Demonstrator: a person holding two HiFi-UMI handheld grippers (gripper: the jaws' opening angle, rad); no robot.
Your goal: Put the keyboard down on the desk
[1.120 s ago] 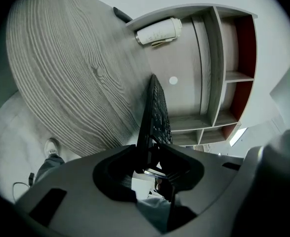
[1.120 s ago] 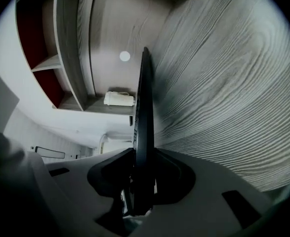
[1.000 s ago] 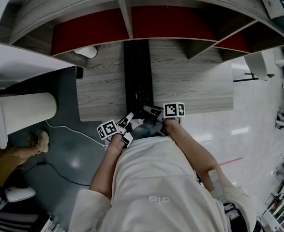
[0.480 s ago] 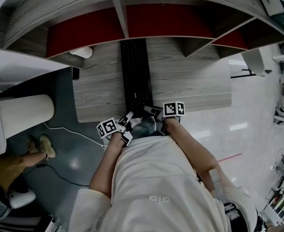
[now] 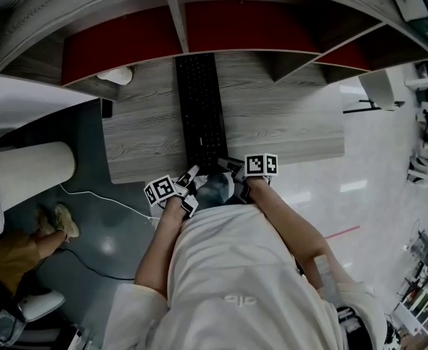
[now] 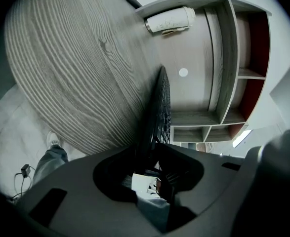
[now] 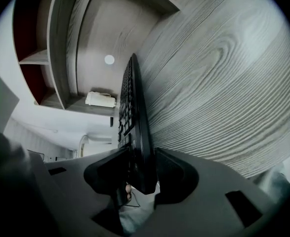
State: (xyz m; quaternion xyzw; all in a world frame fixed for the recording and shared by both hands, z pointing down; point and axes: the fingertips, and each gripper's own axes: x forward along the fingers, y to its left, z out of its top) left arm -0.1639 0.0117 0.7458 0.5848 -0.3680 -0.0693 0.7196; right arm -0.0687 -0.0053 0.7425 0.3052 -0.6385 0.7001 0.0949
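- While both grippers meet at its near end, a long black keyboard (image 5: 201, 108) stretches lengthwise across the grey wood-grain desk (image 5: 286, 126).
- Clamping that end is the left gripper (image 5: 191, 179).
- Beside it, the right gripper (image 5: 232, 168) has its jaws closing against the keyboard's edge.

Right gripper (image 7: 141, 156) closing on keyboard (image 7: 134, 102)

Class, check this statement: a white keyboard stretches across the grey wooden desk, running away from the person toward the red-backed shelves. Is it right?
Not quite. The keyboard is black, not white, as the head view shows. The rest holds: it stretches across the grey wooden desk, running away from the person toward the red-backed shelves.
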